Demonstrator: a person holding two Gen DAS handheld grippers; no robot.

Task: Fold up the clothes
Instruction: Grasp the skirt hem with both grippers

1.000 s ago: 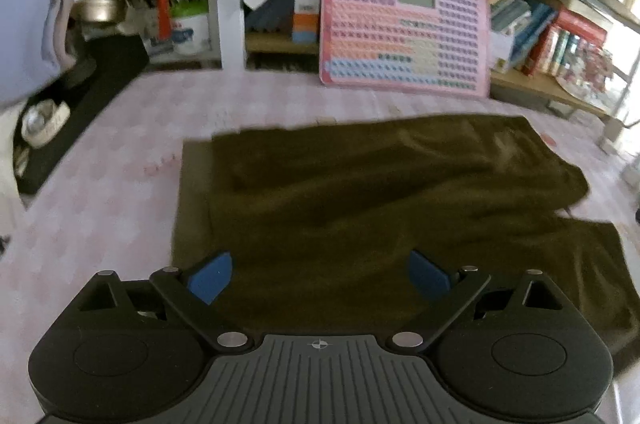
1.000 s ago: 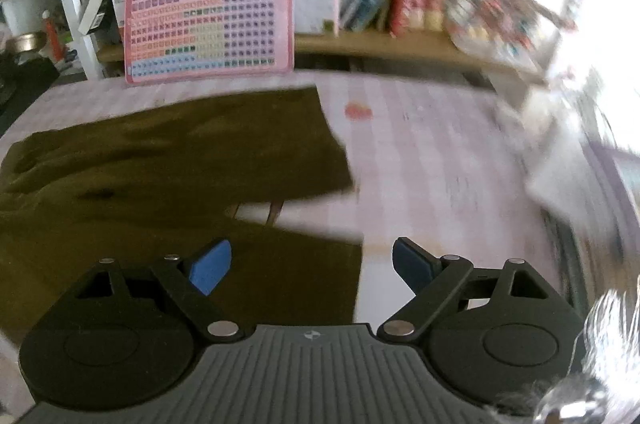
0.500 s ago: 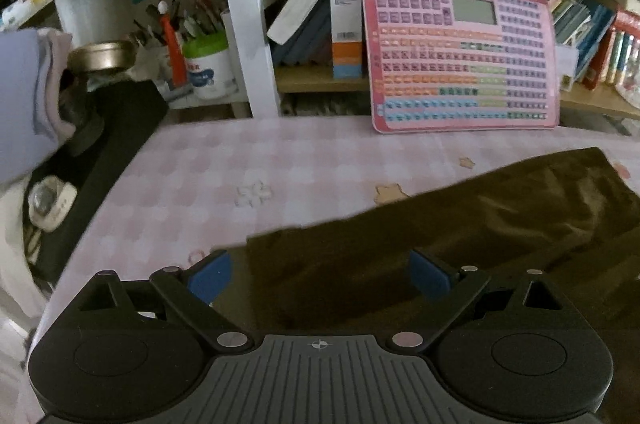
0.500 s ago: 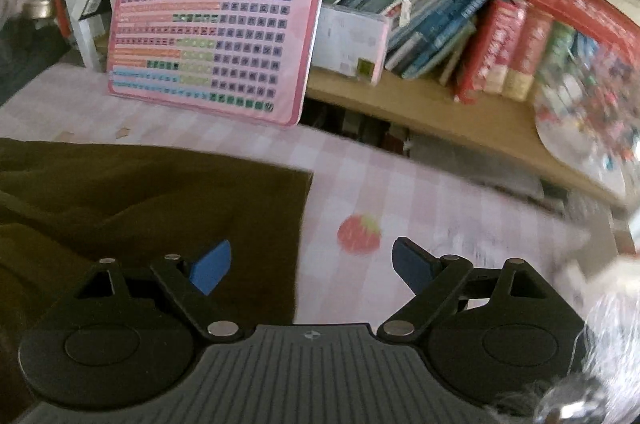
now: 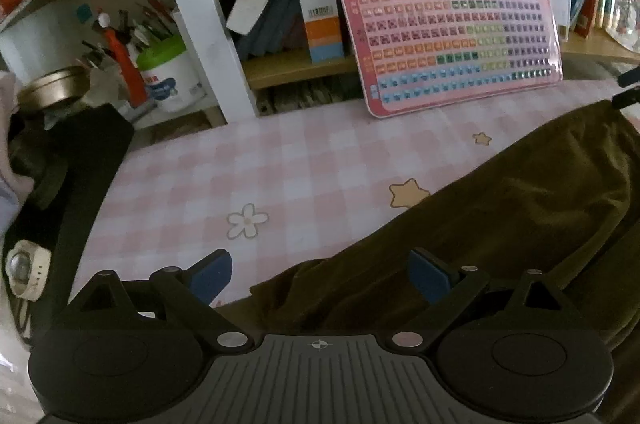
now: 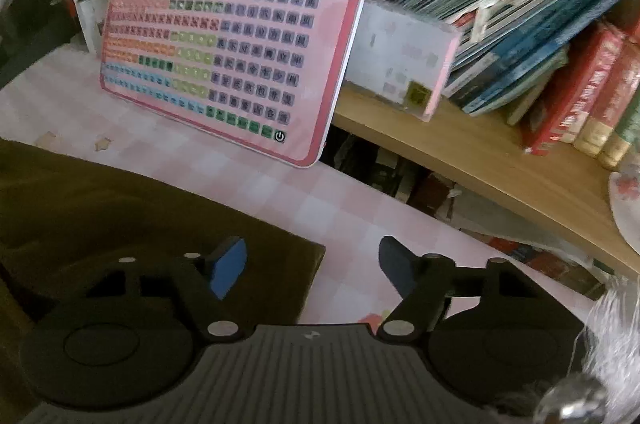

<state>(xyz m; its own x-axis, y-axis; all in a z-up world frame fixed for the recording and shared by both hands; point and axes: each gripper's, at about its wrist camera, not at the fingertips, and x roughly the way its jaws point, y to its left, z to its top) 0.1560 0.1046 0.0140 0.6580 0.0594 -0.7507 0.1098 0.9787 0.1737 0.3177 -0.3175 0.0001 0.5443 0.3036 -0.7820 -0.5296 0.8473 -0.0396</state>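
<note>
A dark olive-brown garment (image 5: pixel 500 216) lies flat on the pink checked tablecloth (image 5: pixel 240 176). In the left wrist view its far left corner sits between the blue pads of my left gripper (image 5: pixel 320 274), which is open and low over the cloth. In the right wrist view the garment (image 6: pixel 120 208) fills the lower left, and its far right corner lies between the pads of my right gripper (image 6: pixel 312 266), which is open too. Neither gripper holds the fabric.
A pink keyboard toy (image 5: pixel 448 20) leans on the bookshelf behind the table; it also shows in the right wrist view (image 6: pixel 232 32). Books (image 6: pixel 520 24) fill the wooden shelf. A pen pot (image 5: pixel 168 76), a tin and a black mat (image 5: pixel 68 184) stand at the left.
Both grippers have moved forward and down across the garment to its far edge. The left one now sits at the far left corner, the right one at the far right corner. Both stayed open.
</note>
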